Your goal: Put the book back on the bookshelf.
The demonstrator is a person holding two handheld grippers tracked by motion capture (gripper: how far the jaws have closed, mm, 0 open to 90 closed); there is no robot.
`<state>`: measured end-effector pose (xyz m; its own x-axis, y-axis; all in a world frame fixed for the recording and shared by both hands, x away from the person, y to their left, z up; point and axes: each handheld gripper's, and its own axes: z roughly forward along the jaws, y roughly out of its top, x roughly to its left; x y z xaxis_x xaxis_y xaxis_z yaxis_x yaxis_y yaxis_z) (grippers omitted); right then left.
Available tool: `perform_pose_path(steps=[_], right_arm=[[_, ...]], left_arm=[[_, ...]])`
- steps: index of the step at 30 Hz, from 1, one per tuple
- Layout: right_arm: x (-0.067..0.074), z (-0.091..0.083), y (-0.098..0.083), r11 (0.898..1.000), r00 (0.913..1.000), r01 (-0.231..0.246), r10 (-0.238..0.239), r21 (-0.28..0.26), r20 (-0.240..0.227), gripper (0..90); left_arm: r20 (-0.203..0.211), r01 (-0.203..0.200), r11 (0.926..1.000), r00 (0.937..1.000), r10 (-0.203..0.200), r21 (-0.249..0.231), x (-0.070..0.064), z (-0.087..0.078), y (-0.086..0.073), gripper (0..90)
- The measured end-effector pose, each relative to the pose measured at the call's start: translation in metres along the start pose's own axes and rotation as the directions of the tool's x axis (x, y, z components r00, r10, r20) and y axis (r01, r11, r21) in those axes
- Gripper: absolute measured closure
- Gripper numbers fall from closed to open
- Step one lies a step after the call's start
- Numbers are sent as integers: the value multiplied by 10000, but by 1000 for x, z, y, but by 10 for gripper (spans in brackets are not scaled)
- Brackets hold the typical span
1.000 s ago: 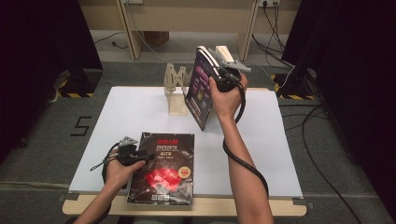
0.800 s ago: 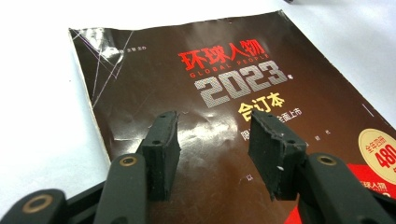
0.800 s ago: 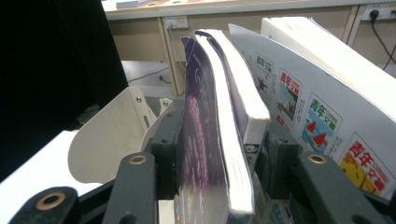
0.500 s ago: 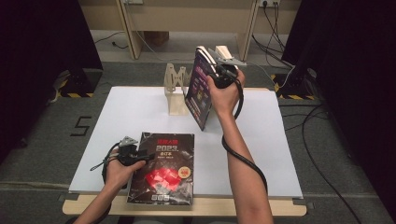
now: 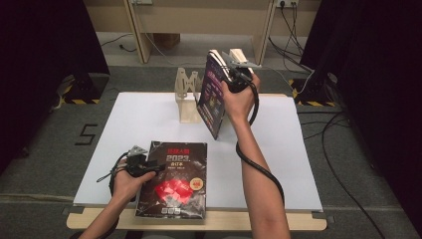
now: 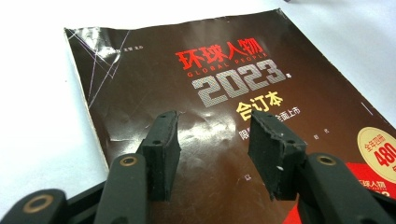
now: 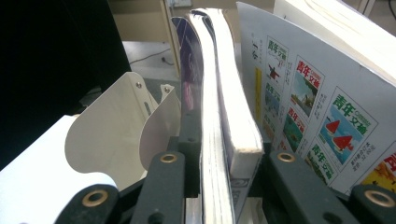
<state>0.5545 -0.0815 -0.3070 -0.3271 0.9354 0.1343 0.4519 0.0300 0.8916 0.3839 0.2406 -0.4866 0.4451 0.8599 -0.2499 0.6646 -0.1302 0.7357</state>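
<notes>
The white desk [image 5: 149,119] carries a wooden rack [image 5: 188,94] at twelve o'clock, its slots holding nothing yet. Just at its three o'clock the purple-covered magazine [image 5: 213,94] stands upright on its lower corner, pinched at the top edge by the right tongs [image 5: 230,74], whose jaws have just been closing on it. It looks thick, floppy and glossy, so gripping near the spine should steady it. The left tongs [image 6: 212,140], spread, hover over the flat dark magazine [image 6: 196,112] at six o'clock.

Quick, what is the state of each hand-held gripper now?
Left hand-held gripper: open above the dark magazine.
Right hand-held gripper: just closed on the purple-covered book.
</notes>
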Motion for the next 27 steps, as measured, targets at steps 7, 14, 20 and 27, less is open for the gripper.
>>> perform_pose_path(steps=[7,14,20,27], right_arm=[[8,-1,-1,9997,9999,-64,61,-223,-98,768],[16,-2,5,9947,9993,142,-106,-1023,348,769],[16,2,-6,9918,9979,215,-136,-1263,636,767],[20,-3,-15,9863,9907,917,-764,-1371,1128,756]], left_arm=[[10,17,10000,10000,-17,4,2,0,0,522],[-15,-4,10000,10000,4,-16,4,-1,0,525],[48,-72,10000,10000,72,-20,2,1,0,526],[48,-102,9999,9999,102,-6,2,0,0,528]])
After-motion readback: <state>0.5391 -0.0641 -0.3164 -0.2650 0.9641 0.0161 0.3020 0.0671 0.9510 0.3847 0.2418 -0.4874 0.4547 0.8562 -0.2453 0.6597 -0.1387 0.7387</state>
